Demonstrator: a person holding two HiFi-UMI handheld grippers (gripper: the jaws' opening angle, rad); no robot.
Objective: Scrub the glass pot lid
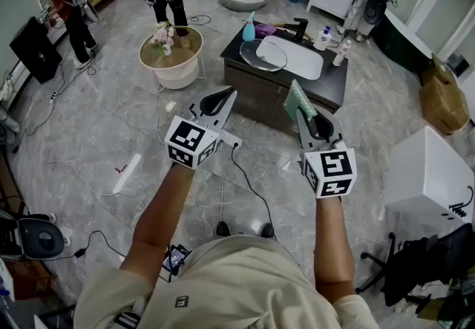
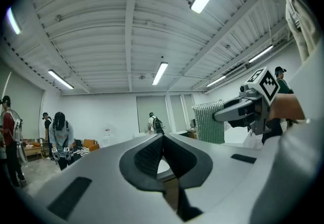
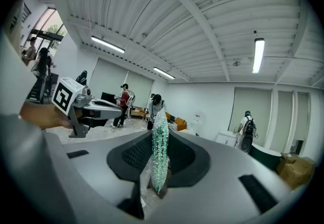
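2 tools: right tool [image 3: 160, 138] pinches green scrubber [image 1: 300, 101], left tool [image 2: 163, 139] closed.

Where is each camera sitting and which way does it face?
Head view: on the head, looking down at sink counter; left gripper, right gripper, forearms show.
Left gripper view: on left gripper, tilted toward ceiling; shut empty jaws.
Right gripper view: on right gripper, tilted up; jaws clamp green scrub pad.
Both gripper views show the other gripper.
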